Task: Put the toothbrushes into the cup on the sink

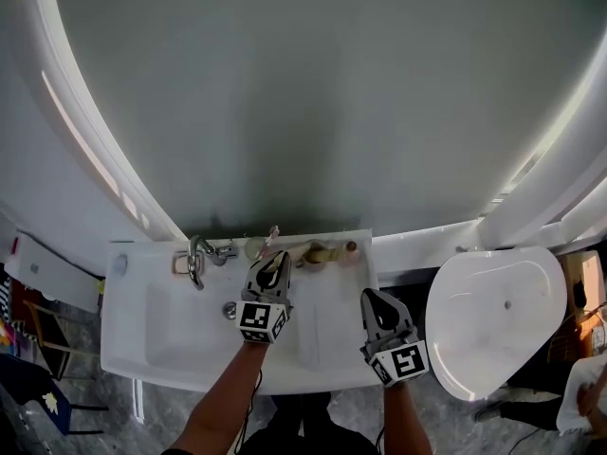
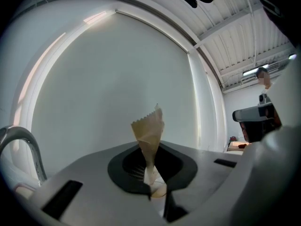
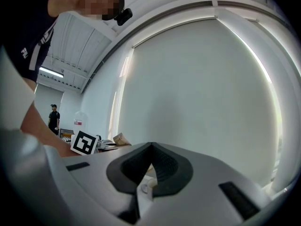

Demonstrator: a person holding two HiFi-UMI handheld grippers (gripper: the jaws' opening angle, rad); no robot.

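My left gripper point(image 1: 274, 262) is shut on a toothbrush in a tan paper wrapper point(image 2: 149, 132); the wrapper's serrated end sticks up past the jaws of the left gripper point(image 2: 149, 172). In the head view the toothbrush's tip point(image 1: 272, 233) reaches over the sink's back ledge, beside a pale round cup point(image 1: 253, 247). My right gripper point(image 1: 374, 298) hovers over the right edge of the white sink point(image 1: 142, 335). In its own view the right gripper point(image 3: 149, 167) is shut, with nothing held.
A chrome faucet point(image 1: 195, 259) stands at the left of the back ledge, its spout point(image 2: 21, 142) in the left gripper view. Tan items point(image 1: 318, 252) lie on the ledge's right. A white rounded fixture point(image 1: 493, 316) sits right of the sink. A curved white wall rises behind.
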